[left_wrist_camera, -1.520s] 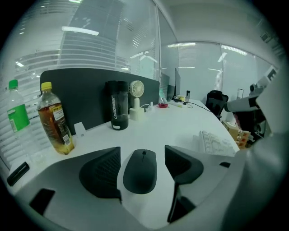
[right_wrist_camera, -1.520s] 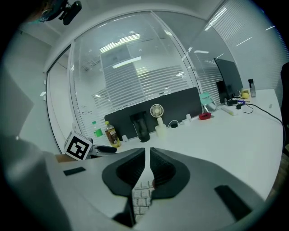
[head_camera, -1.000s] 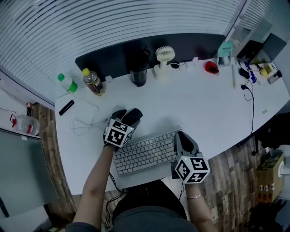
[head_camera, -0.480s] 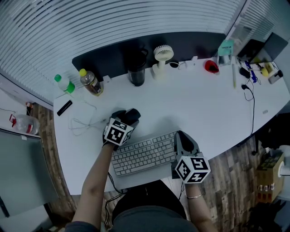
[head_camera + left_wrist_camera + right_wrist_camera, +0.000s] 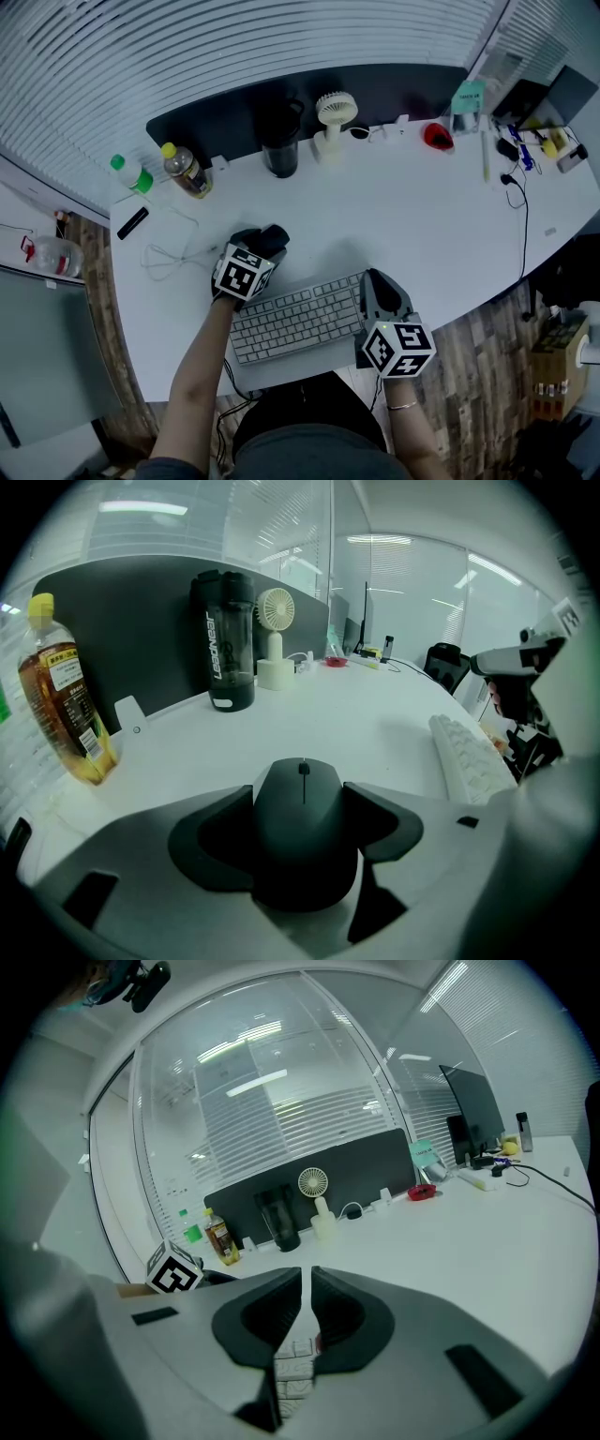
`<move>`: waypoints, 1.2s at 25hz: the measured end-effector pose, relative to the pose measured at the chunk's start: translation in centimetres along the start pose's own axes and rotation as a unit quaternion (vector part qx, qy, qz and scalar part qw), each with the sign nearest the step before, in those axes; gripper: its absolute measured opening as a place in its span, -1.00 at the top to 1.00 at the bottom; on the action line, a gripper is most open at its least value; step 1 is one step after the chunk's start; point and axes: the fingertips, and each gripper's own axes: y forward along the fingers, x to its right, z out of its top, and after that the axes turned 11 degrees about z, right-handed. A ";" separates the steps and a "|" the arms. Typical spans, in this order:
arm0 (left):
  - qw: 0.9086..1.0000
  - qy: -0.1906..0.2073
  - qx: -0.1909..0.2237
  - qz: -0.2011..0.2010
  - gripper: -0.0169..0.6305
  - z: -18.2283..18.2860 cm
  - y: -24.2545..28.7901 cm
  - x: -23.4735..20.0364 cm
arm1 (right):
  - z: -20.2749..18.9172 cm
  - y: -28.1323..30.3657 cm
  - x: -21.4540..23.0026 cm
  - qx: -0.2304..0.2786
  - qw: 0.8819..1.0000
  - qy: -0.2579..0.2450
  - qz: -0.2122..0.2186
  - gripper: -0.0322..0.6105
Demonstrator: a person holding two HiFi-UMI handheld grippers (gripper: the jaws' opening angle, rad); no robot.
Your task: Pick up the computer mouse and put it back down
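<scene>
Left gripper view: the left hand-held gripper is clamped on the computer mouse. Both dark pads press the mouse's flanks, and its scroll wheel points away from the camera. Whether the mouse rests on the counter or is held just clear of it cannot be told.

Head view: the left hand-held gripper and the computer mouse sit at the near left of the white counter, just beyond the left end of the keyboard. A loose white cable lies to their left.

Right gripper view: the right hand-held gripper has its jaws brought together, with only a thin slit between them. Nothing is held. Keyboard keys show below the jaws.

Head view: the right hand-held gripper is over the right end of the keyboard, well apart from the mouse.

Along the far edge of the counter, left to right:
- a green-capped bottle
- a yellow-capped tea bottle
- a black shaker bottle
- a small white desk fan
- a red object, too small to identify

All stand before a dark partition panel. The left gripper view shows the tea bottle, shaker bottle and fan upright.
</scene>
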 end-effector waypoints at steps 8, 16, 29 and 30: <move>1.000 0.009 0.002 0.020 0.01 0.8 -0.9 0.0 | 0.2 -0.3 0.3 0.001 1.000 -0.001 0.009 0.84; 0.998 -0.004 0.025 0.057 0.01 2.2 -4.0 -1.0 | 0.6 0.0 -1.3 0.003 0.999 -0.011 0.040 0.84; 0.984 -0.076 0.043 0.153 0.01 -1.6 -12.7 -5.6 | 0.2 2.7 -9.4 -0.012 0.989 -0.038 0.142 0.84; 0.982 -0.085 0.042 0.161 0.01 -2.2 -13.4 -5.9 | 0.0 2.9 -10.2 -0.015 0.988 -0.042 0.150 0.84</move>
